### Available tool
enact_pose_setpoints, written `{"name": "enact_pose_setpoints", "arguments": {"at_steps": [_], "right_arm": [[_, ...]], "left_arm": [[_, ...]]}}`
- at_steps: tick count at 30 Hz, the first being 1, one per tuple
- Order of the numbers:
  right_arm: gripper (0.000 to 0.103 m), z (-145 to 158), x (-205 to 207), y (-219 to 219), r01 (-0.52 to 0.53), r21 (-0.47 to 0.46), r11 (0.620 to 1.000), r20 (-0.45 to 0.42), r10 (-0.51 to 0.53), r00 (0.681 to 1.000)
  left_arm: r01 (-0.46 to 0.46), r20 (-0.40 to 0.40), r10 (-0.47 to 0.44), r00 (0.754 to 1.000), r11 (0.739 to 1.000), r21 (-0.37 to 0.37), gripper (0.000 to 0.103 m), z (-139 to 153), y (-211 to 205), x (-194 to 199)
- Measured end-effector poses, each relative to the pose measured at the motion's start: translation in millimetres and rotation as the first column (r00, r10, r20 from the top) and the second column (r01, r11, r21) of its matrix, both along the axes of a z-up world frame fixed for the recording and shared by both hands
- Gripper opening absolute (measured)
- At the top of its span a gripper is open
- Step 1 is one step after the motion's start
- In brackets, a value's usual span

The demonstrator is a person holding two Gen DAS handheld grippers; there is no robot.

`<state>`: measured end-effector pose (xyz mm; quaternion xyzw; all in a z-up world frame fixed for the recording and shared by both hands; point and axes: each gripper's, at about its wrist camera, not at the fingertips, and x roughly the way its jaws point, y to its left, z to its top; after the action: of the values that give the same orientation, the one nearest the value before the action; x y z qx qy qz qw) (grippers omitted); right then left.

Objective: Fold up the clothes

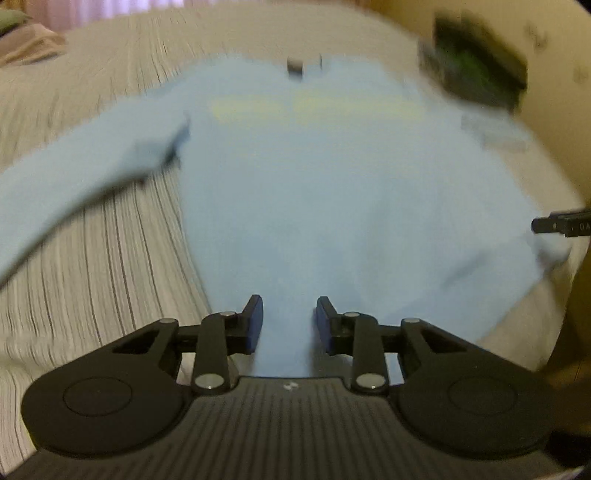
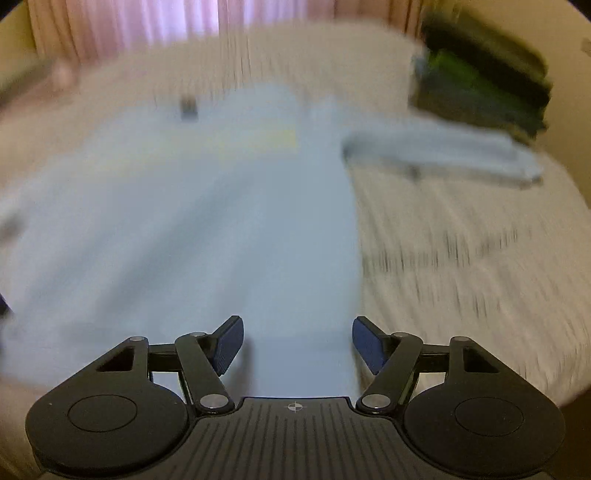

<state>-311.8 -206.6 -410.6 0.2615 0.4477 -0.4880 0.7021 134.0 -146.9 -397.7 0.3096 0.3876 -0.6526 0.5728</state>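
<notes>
A light blue long-sleeved shirt (image 1: 314,177) lies spread on a striped bed cover, collar at the far end, with a pale yellow print across the chest. It also shows in the right wrist view (image 2: 207,229). My left gripper (image 1: 289,317) is open over the shirt's near hem, with cloth between its blue pads (image 1: 255,325). My right gripper (image 2: 297,343) is open wider over the hem's right part. One sleeve stretches left (image 1: 85,173), the other right (image 2: 443,151). The right gripper's tip (image 1: 561,224) shows at the right edge of the left wrist view. Both views are blurred by motion.
The striped beige bed cover (image 1: 110,266) surrounds the shirt. A stack of dark and green folded clothes (image 2: 484,77) sits at the far right corner of the bed. Pink curtains (image 2: 147,22) hang behind. A pillow or bundle (image 1: 26,40) lies at the far left.
</notes>
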Motion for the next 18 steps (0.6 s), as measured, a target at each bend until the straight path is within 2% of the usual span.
{"name": "enact_pose_setpoints", "arguments": {"at_steps": [1, 3, 5, 10, 12, 14, 15, 17, 18], "right_arm": [[0.069, -6, -5, 7, 0.017, 0.027, 1.0, -0.011, -0.017, 1.0], [0.069, -3, -16, 22, 0.083, 0.079, 0.993, 0.011, -0.084, 0.996], [0.069, 1, -22, 32, 0.136, 0.146, 0.98, -0.039, -0.132, 0.991], [0.07, 37, -13, 41, 0.175, 0.234, 0.956, -0.026, -0.174, 0.984], [0.07, 52, -8, 44, 0.187, 0.268, 0.945, -0.017, -0.19, 0.982], [0.07, 67, -3, 43, 0.194, 0.287, 0.938, -0.001, -0.202, 0.979], [0.072, 76, 2, 41, 0.193, 0.284, 0.939, 0.013, -0.205, 0.979], [0.094, 92, 12, 36, 0.182, 0.269, 0.946, 0.039, -0.2, 0.979], [0.094, 101, 18, 34, 0.171, 0.254, 0.952, 0.049, -0.189, 0.981]], "left_arm": [[-0.001, 0.012, 0.0, 1.0, 0.999, 0.038, 0.024, -5, 4, 0], [-0.03, -0.004, 0.031, 1.0, 0.998, 0.061, 0.024, -1, 19, 6], [-0.063, -0.004, 0.064, 0.998, 0.986, 0.152, 0.025, 2, 31, 12], [-0.177, -0.016, 0.193, 0.981, 0.929, 0.324, 0.022, 31, 40, 26], [-0.202, -0.017, 0.222, 0.975, 0.916, 0.346, 0.027, 52, 34, 27], [-0.222, 0.008, 0.233, 0.972, 0.913, 0.341, 0.03, 72, 28, 23], [-0.23, 0.025, 0.235, 0.972, 0.914, 0.335, 0.035, 82, 25, 20], [-0.245, 0.058, 0.239, 0.969, 0.914, 0.323, 0.039, 104, 19, 16], [-0.253, 0.069, 0.244, 0.967, 0.915, 0.314, 0.04, 115, 18, 16]]}}
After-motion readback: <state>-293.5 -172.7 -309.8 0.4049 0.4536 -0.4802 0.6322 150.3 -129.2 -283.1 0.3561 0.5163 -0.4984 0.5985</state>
